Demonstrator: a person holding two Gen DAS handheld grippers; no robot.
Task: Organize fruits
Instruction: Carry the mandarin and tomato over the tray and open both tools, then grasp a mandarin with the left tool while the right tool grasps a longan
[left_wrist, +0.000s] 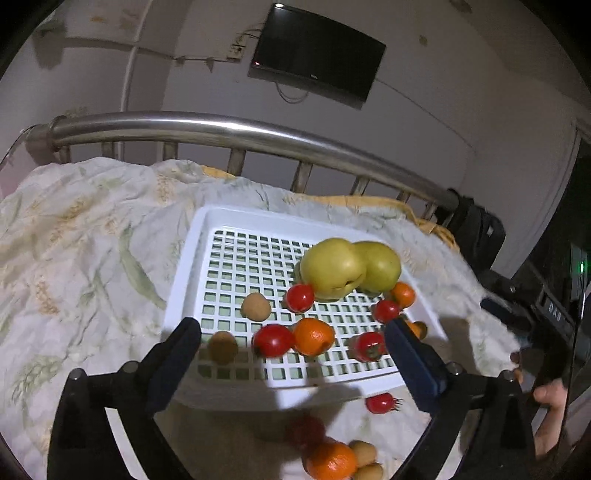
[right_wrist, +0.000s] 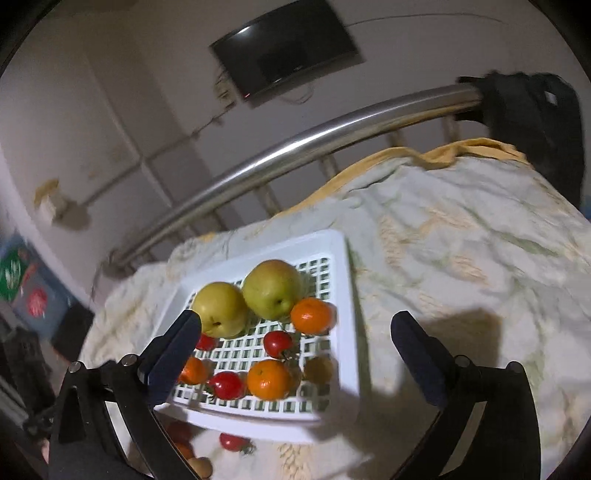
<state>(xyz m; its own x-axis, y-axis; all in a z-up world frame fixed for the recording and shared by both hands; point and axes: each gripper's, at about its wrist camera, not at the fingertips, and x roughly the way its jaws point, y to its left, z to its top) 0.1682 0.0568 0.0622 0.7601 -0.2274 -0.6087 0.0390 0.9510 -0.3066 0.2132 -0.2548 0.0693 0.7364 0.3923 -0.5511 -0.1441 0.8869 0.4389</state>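
A white slotted tray (left_wrist: 192, 258) (right_wrist: 349, 295) lies on the bedspread. In it are two yellow-green apples (left_wrist: 332, 267) (right_wrist: 273, 288), several tomatoes (left_wrist: 272, 339) (right_wrist: 277, 343), oranges (left_wrist: 314, 336) (right_wrist: 269, 379) and small brown fruits (left_wrist: 255, 306) (right_wrist: 318, 369). On the cloth in front of the tray lie a tomato (left_wrist: 380, 402) (right_wrist: 232, 441), an orange (left_wrist: 330, 459) and brown fruits (left_wrist: 364, 452). My left gripper (left_wrist: 291, 328) hovers open over the tray's near edge, holding nothing. My right gripper (right_wrist: 295, 319) is open and empty above the tray's near right part.
A steel bed rail (left_wrist: 229, 129) (right_wrist: 295, 144) runs behind the tray. A black bag (left_wrist: 480, 229) (right_wrist: 535, 110) hangs at its end. Floral bedspread (left_wrist: 74, 240) (right_wrist: 461, 258) spreads on both sides. A hand (left_wrist: 550, 398) shows at the right edge.
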